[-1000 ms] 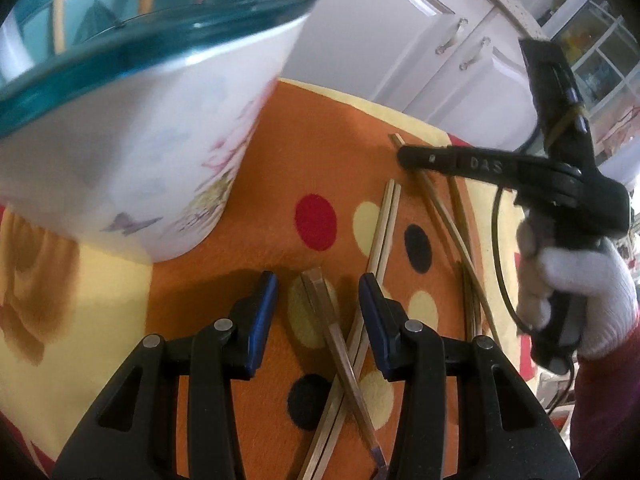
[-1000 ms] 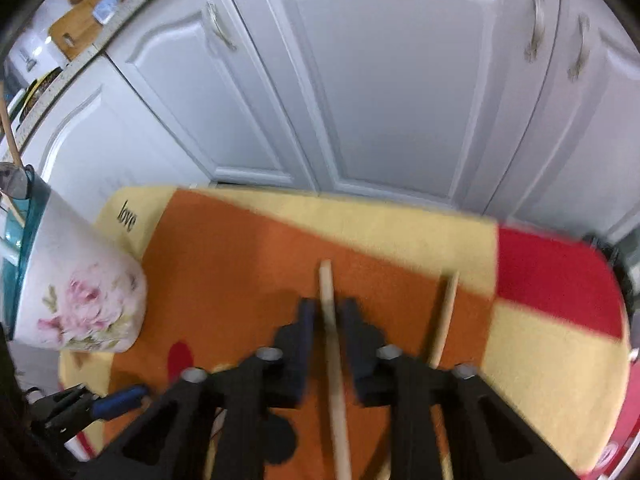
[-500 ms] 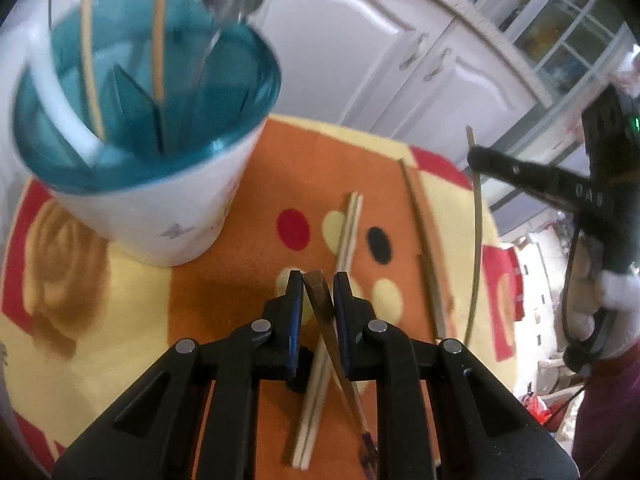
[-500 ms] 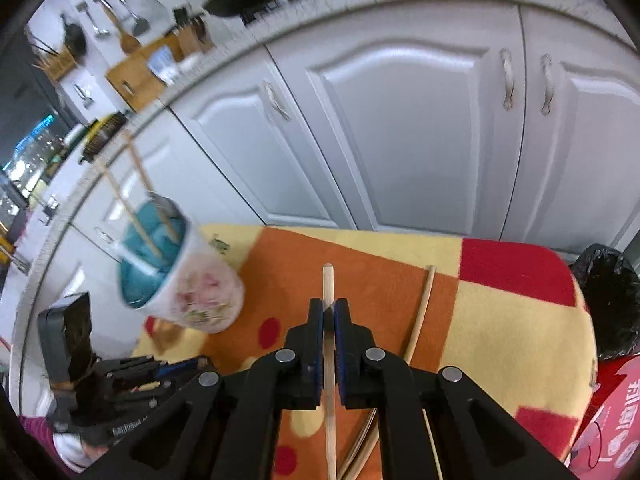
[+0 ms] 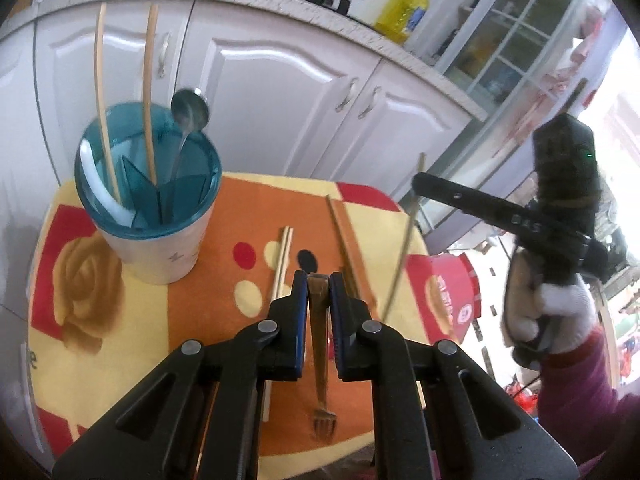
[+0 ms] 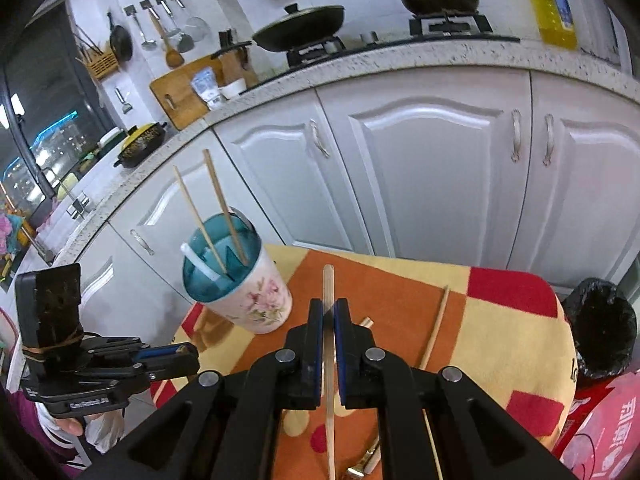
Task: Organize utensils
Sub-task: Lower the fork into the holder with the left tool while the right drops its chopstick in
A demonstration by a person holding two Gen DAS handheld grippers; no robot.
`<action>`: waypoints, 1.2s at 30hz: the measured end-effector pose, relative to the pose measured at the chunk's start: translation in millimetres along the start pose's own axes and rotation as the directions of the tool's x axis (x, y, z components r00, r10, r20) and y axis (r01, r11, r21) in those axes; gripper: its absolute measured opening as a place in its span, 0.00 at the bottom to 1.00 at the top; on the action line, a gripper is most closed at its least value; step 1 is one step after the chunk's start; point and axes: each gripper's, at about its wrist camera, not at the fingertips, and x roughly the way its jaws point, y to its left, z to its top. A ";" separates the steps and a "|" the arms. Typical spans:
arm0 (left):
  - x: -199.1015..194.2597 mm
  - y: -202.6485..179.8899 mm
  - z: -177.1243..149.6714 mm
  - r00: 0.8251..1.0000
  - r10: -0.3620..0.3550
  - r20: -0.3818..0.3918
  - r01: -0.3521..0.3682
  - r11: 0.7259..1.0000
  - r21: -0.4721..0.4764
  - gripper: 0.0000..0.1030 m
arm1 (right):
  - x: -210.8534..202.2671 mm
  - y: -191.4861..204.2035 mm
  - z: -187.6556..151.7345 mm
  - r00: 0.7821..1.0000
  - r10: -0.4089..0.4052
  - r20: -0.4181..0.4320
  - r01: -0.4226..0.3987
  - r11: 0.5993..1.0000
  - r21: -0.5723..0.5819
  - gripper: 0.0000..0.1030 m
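My left gripper [image 5: 318,280] is shut on the handle of a bronze fork [image 5: 321,360], held above the table with its tines hanging toward me. My right gripper [image 6: 328,306] is shut on a light wooden chopstick [image 6: 329,280], lifted off the table; it also shows in the left wrist view [image 5: 404,248]. The floral utensil cup [image 5: 160,248] with a teal divided insert stands at the table's left and holds two chopsticks, a metal spoon [image 5: 190,114] and a white utensil. It also shows in the right wrist view [image 6: 256,304].
A pair of pale chopsticks [image 5: 282,256] and darker chopsticks [image 5: 344,236] lie on the orange, yellow and red tablecloth [image 5: 248,208]. One chopstick [image 6: 436,328] lies right of my right gripper. White cabinets stand behind. A black bin [image 6: 604,328] and a red box [image 5: 452,292] are beside the table.
Both grippers have shut and risen well above the table: the left on the fork, the right on the chopstick. The cup now appears farther away.
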 end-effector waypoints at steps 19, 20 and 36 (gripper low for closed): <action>-94.5 -13.5 65.4 0.989 -0.013 0.149 -0.002 0.995 0.102 0.09 | -25.3 29.1 60.9 0.994 0.017 0.109 -0.008 0.996 -0.085 0.05; -100.7 -12.8 70.1 0.987 -0.014 0.162 -0.003 0.995 0.104 0.09 | -26.4 31.0 64.4 0.993 0.019 0.115 -0.009 0.996 -0.087 0.05; -153.4 42.2 132.6 0.922 0.165 0.351 -0.186 0.982 0.028 0.09 | -11.4 103.7 137.6 0.971 0.106 0.213 -0.072 0.984 -0.161 0.05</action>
